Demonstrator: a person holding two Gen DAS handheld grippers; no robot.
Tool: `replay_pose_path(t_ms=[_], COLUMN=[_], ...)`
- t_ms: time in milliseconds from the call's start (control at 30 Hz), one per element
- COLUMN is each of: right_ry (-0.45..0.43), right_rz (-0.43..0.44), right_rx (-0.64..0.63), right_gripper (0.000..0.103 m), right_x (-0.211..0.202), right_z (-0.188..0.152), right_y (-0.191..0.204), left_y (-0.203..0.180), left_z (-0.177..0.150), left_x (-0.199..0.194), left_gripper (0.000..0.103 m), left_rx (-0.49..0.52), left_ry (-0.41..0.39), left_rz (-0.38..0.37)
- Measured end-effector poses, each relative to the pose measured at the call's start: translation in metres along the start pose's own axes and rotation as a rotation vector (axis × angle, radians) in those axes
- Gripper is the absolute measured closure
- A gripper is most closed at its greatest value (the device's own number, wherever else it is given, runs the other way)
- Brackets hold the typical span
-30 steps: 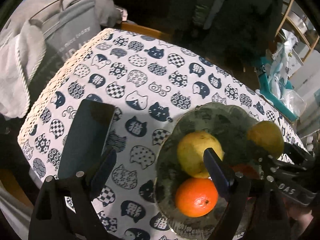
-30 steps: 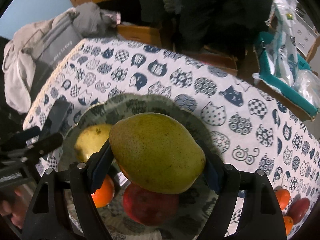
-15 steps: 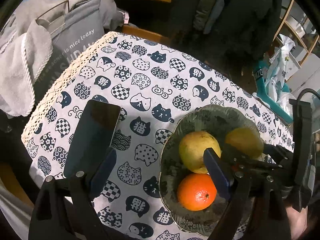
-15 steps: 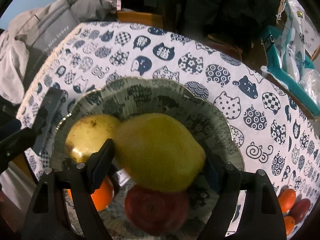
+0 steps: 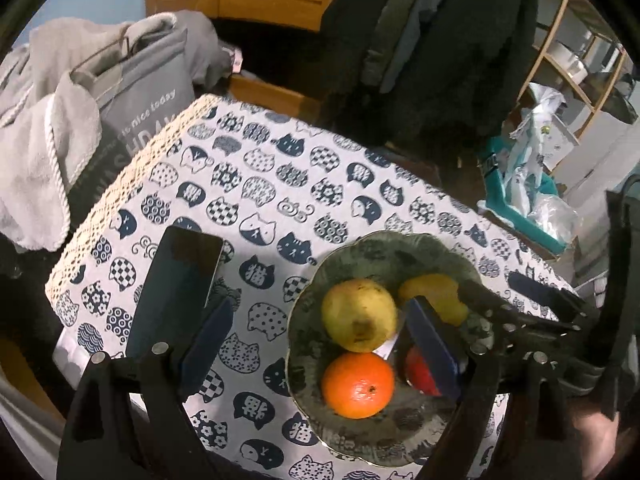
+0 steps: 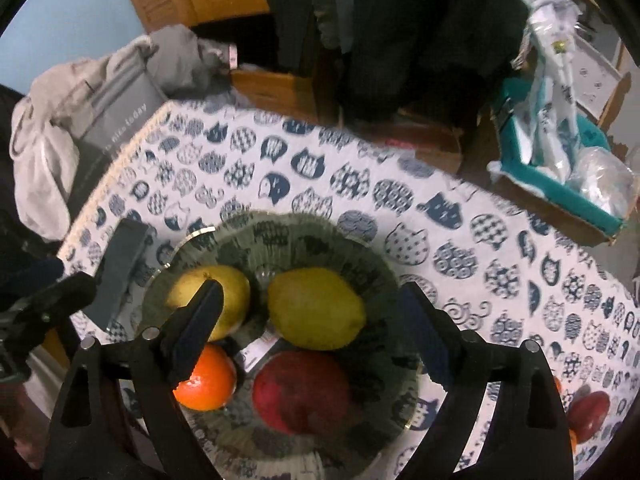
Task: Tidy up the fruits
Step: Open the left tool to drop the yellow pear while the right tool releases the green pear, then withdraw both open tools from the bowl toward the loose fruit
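Green plate (image 5: 400,248) near the tablecloth's (image 5: 280,184) right edge, pear (image 5: 359,314), orange (image 5: 357,385), mango (image 5: 434,298), red fruit (image 5: 416,372) inside, phone (image 5: 176,284) left

One green patterned bowl (image 6: 360,240) sits on the surface (image 6: 460,216), and it holds four fruits. Two are yellow-green: a pear-like one (image 6: 216,292) on the left and a mango-like one (image 6: 316,312) to its right. One orange (image 6: 208,380) lies near left, and one red fruit (image 6: 300,392) near right. Outside the bowl, at the near right edge, one more red fruit (image 6: 590,416) shows, with a sliver of orange beside it that is too cut off to count. One dark phone (image 5: 176,288) lies left of the bowl.
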State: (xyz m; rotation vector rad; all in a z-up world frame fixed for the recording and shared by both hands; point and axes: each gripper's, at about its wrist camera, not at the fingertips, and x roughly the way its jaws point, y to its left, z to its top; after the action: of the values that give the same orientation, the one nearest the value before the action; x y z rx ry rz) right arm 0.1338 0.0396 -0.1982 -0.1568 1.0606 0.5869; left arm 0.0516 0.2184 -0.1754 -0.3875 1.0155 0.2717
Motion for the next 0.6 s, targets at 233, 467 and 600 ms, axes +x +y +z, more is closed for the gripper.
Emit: replay_pose_path(t_ms=[233,467,600], right_ry=[-0.093,-0.161,-0.209], right_rz=[-0.05,-0.069,-0.084], right_rx=[-0.017,-0.01,-0.007], right_gripper=[0.014,0.014,0.014], right_x=[-0.049,-0.096,-0.125], right_z=[0.0,-0.011,-0.02], right_y=[-0.009,-0.023,-0.031], left_y=[-0.015,-0.037,-0.05], left_z=[0.001,-0.002,-0.004], left_x=[-0.018,-0.043,-0.059], left_gripper=[0.013,0.013,0.013], left_rx=[0.022,0.067,0.088], left_ry=[-0.033,-0.077,-0.109], left_rz=[-0.025,-0.044,-0.058])
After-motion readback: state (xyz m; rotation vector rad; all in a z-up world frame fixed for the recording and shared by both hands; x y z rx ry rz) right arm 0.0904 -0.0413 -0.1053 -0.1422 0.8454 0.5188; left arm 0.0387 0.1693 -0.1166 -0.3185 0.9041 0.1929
